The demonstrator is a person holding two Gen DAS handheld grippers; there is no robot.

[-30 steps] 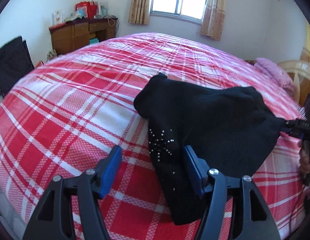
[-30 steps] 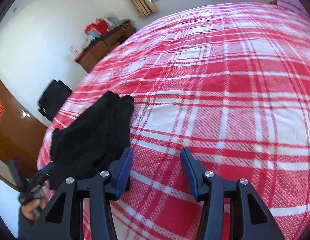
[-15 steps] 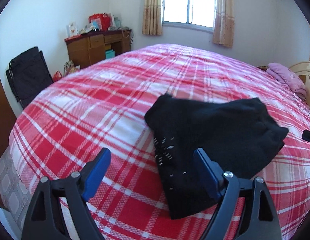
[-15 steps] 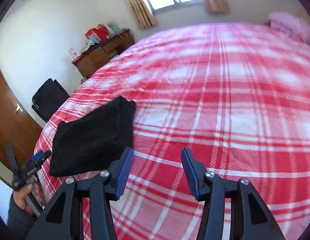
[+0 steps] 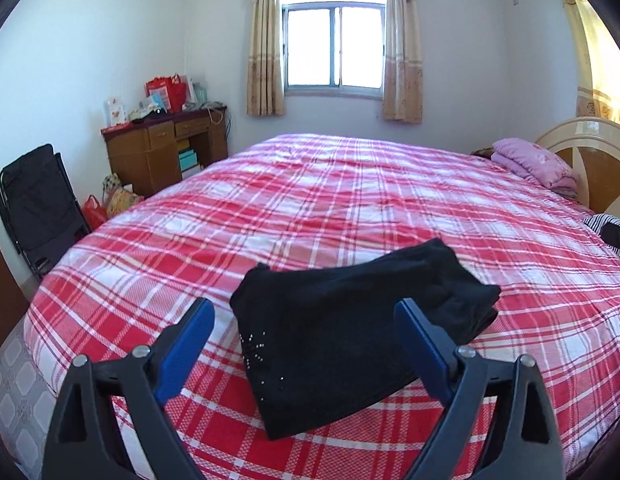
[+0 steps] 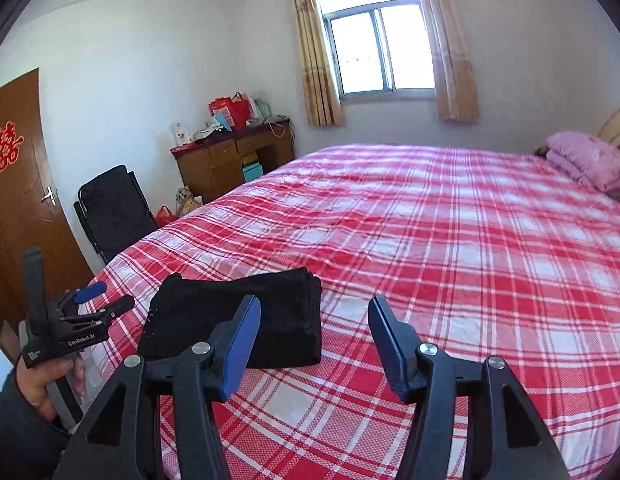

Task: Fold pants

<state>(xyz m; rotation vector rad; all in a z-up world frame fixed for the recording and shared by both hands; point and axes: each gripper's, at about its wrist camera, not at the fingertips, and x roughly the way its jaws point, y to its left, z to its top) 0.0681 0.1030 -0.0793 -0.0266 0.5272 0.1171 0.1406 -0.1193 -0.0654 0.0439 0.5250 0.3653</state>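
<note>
Black fabric, the folded pants, lies flat on the red-and-white plaid bed just ahead of the left hand-held gripper, framed between its two blue pads, which stand spread wide and touch nothing; a scatter of small silver studs shows on the cloth near the left pad. Far to the left of that gripper a black folding chair leans by the wall, then a brown wooden desk heaped with red bags, then the curtained window straight ahead, and off to the right a pink folded blanket at the headboard. From the right wrist view, the left hand-held gripper sits at the far left in the person's hand, its pads parted and clear of the cloth; the pants lie ahead and left of the right hand-held gripper, partly behind its left finger, near the bed's near corner. The right hand-held gripper's jaws are also spread apart and hold nothing, with only bare plaid bedcover between and to the right of them, and the pink blanket far off right
</note>
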